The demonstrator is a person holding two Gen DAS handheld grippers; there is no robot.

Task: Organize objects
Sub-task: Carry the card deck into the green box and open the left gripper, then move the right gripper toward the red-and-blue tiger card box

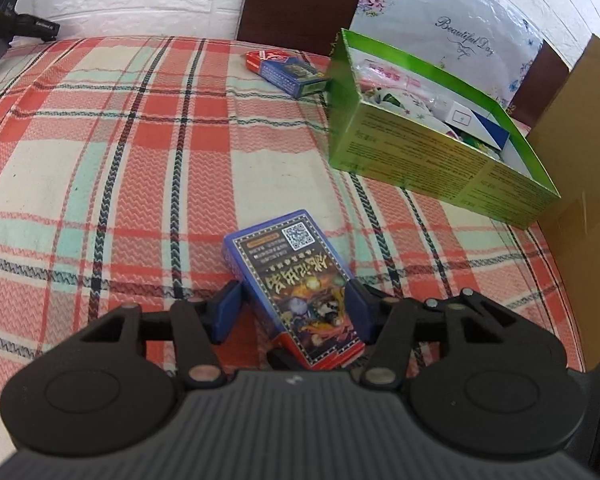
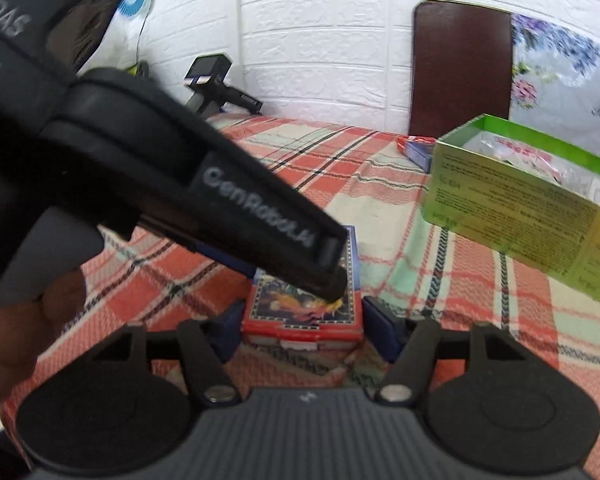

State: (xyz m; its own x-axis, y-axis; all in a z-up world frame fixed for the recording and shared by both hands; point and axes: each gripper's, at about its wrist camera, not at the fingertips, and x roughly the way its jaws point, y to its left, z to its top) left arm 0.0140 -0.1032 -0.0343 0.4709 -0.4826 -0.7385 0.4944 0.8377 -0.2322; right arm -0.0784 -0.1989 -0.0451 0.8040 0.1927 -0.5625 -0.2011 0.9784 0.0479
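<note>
Blue pads of the left gripper (image 1: 293, 309) straddled a card box (image 1: 296, 284) on the plaid blanket (image 1: 140, 168), jaws released, near the green carton (image 1: 432, 160). From the right wrist, the right gripper (image 2: 302, 330) flanked that box too, jaws apart.

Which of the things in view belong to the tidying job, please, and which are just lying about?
Belonging to the job:
near card box
far card box
green box

Just lying about:
cardboard sheet
floral pillow
black device
plaid bedcover
</note>
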